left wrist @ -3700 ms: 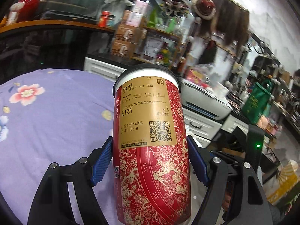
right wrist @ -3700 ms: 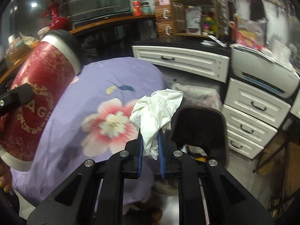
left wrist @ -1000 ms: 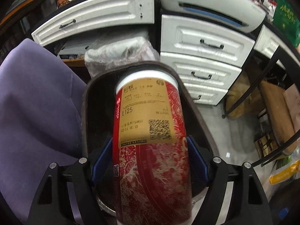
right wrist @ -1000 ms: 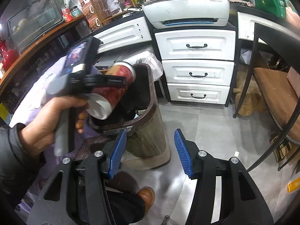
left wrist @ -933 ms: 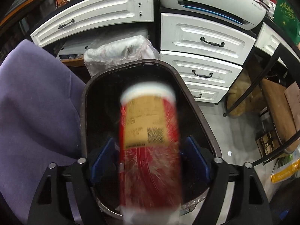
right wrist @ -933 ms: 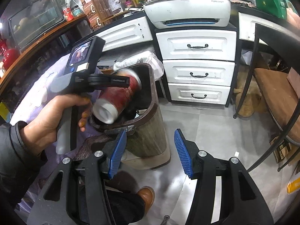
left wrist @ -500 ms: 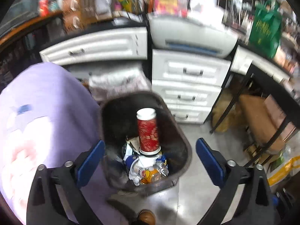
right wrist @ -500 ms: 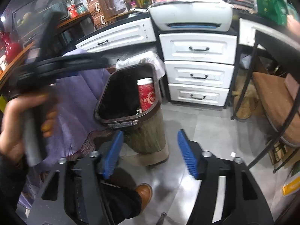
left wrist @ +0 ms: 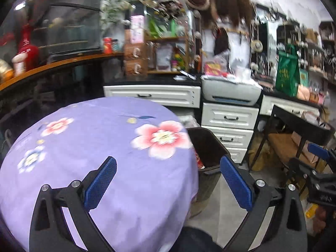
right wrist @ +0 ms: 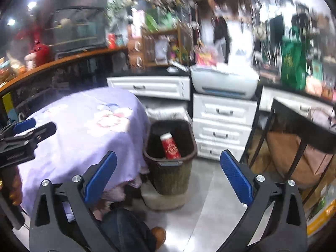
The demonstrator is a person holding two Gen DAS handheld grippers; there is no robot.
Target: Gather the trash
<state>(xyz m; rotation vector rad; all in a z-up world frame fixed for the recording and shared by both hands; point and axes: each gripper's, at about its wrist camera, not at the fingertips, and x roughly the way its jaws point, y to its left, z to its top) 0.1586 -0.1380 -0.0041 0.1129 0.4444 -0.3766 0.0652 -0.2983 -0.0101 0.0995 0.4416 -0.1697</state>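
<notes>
The red paper cup (right wrist: 170, 146) lies tilted inside the dark brown trash bin (right wrist: 169, 174) on the floor beside the table; a sliver of it shows in the left wrist view (left wrist: 198, 159) inside the bin (left wrist: 210, 147). My left gripper (left wrist: 168, 178) is open and empty above the purple flowered tablecloth (left wrist: 84, 138). My right gripper (right wrist: 168, 178) is open and empty, back from the bin and above the floor. The left gripper also shows at the left edge of the right wrist view (right wrist: 23, 138).
White drawer cabinets (right wrist: 222, 126) with a printer (right wrist: 224, 84) on top stand behind the bin. A dark desk frame (right wrist: 294, 130) and cardboard are at the right. A cluttered shelf and a wooden counter (left wrist: 52, 65) run along the back. My shoe (right wrist: 158, 236) is on the floor.
The left gripper let the red cup drop into the bin, then pulled up and back over the table. The right gripper, open, drew back from the bin.
</notes>
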